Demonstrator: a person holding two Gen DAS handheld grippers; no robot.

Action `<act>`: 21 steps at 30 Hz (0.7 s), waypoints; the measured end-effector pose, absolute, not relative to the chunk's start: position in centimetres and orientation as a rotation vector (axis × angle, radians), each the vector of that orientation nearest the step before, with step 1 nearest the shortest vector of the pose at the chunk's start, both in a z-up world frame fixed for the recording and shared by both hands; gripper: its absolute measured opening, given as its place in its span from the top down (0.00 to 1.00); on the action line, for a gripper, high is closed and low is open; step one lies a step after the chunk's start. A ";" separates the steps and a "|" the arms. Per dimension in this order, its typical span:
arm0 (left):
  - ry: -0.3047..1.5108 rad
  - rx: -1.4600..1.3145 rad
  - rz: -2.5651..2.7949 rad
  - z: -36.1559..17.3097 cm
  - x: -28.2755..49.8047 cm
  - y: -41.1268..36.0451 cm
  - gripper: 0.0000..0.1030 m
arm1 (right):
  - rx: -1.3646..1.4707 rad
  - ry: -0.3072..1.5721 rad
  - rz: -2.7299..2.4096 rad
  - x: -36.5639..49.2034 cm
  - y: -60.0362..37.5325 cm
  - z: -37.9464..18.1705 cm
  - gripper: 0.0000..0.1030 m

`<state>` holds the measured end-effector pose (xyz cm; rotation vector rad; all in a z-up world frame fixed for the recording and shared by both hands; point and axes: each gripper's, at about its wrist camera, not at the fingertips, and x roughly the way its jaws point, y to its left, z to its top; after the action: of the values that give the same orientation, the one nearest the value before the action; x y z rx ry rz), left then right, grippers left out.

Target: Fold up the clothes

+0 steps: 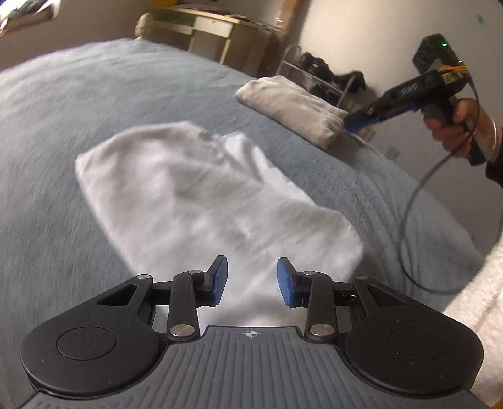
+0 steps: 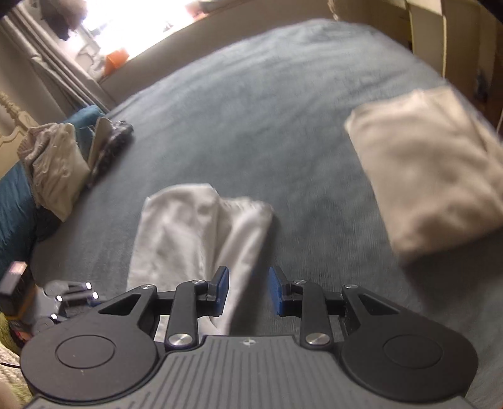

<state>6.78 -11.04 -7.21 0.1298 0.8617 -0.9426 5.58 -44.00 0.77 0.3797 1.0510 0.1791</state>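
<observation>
The bed (image 1: 78,103) fills most of both views, covered by a blue-grey plush blanket.

The white garment (image 1: 201,201) lies flat on the blanket at the centre of the left wrist view, partly folded, with one narrow end toward the lower centre of the frame. In the right wrist view it sits at lower centre-left (image 2: 195,232), one edge doubled over. Both views are motion-blurred, so finer fold detail cannot be determined.

The folded beige garment (image 1: 292,107) rests on the blanket at the upper right of the left wrist view, well apart from the white garment. In the right wrist view it occupies the right side of the frame (image 2: 433,176).

A pile of clothes (image 2: 53,166) lies at the left edge of the right wrist view, against a teal item.

A wooden desk (image 1: 217,28) stands beyond the bed at the top of the left wrist view.

The left tongs (image 1: 251,281) are released, pads apart, above the near end of the white garment and grasping nothing.

The right tongs (image 2: 248,291) are released, pads apart, over the garment's edge and the blanket. In the left wrist view they appear at the upper right (image 1: 349,121), tips near the beige garment; contact cannot be determined.
</observation>
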 end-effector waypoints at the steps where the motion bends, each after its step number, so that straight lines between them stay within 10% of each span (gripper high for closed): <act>1: 0.845 0.173 -0.950 -7.0 7.4 -12.4 0.67 | 0.404 1.049 0.162 5.6 -44.0 -0.7 0.71; 21: 1.011 0.223 -0.708 -7.5 13.9 -22.2 0.66 | 0.808 0.844 0.194 9.0 -44.9 -11.9 0.70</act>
<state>13.88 -22.19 -7.47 0.2225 1.0113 -0.7082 9.03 -44.87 -11.85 0.8082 0.8437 0.1935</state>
